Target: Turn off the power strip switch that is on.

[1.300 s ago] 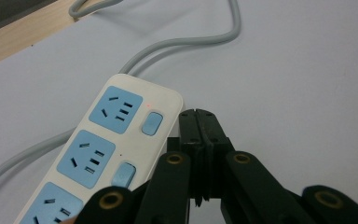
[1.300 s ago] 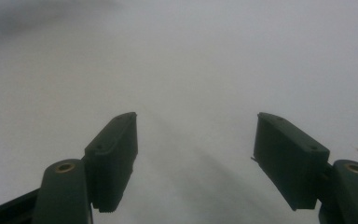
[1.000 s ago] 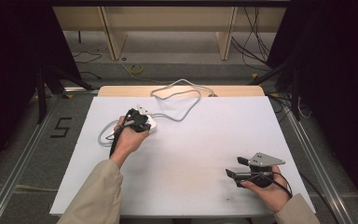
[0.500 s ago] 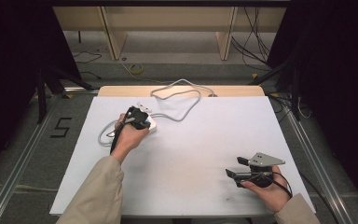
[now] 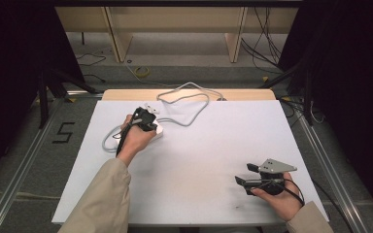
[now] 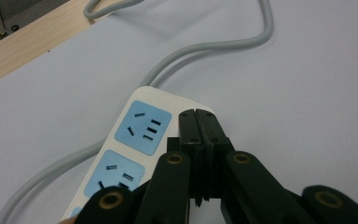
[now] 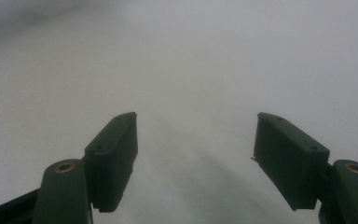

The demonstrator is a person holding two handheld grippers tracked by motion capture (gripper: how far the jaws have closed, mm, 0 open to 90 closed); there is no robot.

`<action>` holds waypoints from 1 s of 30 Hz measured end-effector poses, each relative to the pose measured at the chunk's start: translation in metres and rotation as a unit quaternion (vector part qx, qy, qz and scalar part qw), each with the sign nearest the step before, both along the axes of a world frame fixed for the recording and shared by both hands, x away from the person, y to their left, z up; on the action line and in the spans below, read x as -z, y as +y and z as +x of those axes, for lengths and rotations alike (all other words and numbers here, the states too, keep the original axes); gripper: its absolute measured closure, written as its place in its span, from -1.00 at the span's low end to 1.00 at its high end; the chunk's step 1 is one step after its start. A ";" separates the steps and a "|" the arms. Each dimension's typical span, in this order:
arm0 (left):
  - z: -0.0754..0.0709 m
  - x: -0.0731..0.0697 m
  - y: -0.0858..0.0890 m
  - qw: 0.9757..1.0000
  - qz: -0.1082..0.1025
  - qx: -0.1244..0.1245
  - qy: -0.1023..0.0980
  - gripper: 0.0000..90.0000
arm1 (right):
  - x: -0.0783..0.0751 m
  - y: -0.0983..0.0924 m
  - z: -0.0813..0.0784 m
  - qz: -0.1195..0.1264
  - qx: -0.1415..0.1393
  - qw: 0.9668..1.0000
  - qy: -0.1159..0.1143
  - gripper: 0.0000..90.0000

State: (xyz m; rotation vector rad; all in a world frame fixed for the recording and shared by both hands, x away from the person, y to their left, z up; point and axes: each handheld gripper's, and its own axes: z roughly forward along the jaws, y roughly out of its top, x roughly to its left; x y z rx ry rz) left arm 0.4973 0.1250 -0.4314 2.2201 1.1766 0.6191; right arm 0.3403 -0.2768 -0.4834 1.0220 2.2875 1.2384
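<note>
- High view: left gripper (image 5: 150, 127), jaws closed and empty, presses the white plastic power strip (image 6: 135, 140) with blue sockets.
- Right gripper (image 7: 196, 158) rests wide open, empty.
- Risk: strip may skid on the table (image 5: 223, 145).

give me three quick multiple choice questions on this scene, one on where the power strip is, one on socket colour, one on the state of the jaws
1. Where does the power strip lie on the table?
A. near right corner
B. far left part
C. middle of the near edge

2. What colour are the socket faces on the strip?
A. light blue
B. red
C. black

3. How do the jaws of the two grippers stand?
A. both open
B. left open, right shut
C. left shut, right open

Answers:
1 B, the high view shows it under the left gripper, far left.
2 A, the left gripper view shows blue panels on a white body.
3 C, the left pads meet over the strip's edge with nothing between; the right gripper stands wide apart.
</note>
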 end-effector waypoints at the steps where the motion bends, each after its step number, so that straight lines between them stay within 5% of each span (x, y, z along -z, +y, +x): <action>1: 0.001 0.001 0.000 1.000 0.001 0.001 0.001 0.99 | 0.000 0.000 0.000 0.000 0.001 1.000 0.000 -0.31; 30: 0.014 0.009 -0.003 1.000 0.019 0.005 0.012 0.99 | 0.000 0.001 0.000 0.002 0.001 1.000 0.002 -0.31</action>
